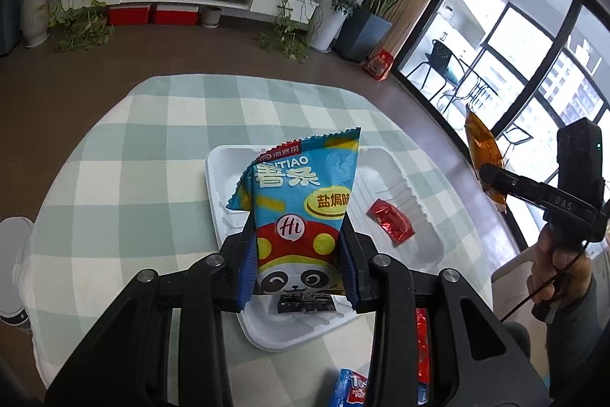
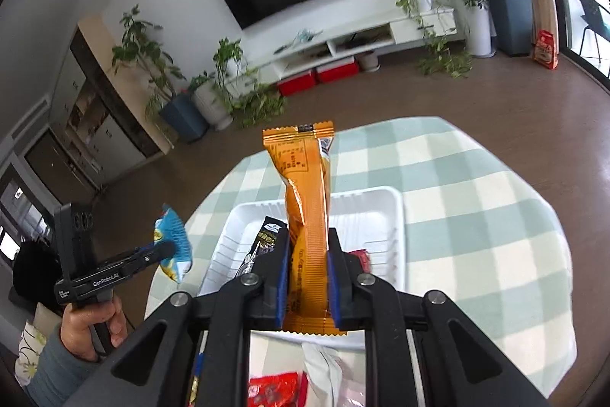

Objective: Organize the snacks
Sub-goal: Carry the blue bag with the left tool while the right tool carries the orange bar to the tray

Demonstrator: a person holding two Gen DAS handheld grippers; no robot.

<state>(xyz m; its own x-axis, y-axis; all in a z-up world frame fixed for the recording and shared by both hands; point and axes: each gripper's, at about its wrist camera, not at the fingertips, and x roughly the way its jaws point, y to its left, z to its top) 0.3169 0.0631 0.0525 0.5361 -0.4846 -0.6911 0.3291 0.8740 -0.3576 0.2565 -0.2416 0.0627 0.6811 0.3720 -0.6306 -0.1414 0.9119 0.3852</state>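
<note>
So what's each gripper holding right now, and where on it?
Left gripper: blue snack bag, pinched across its lower end. Right gripper: orange packet, near its bottom seal.

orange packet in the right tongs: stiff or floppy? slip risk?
Probably fairly stiff: the orange packet stands upright above the right tongs without drooping. Likely light, since a pinch near its lower end holds it up. Its foil looks glossy, so it may slip if the grip loosens, though the crimped bottom seam sits below the pads and could catch.

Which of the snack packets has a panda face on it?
The blue packet clamped in the left gripper. The right gripper holds a plain orange packet; the tray holds a small red one.
</note>
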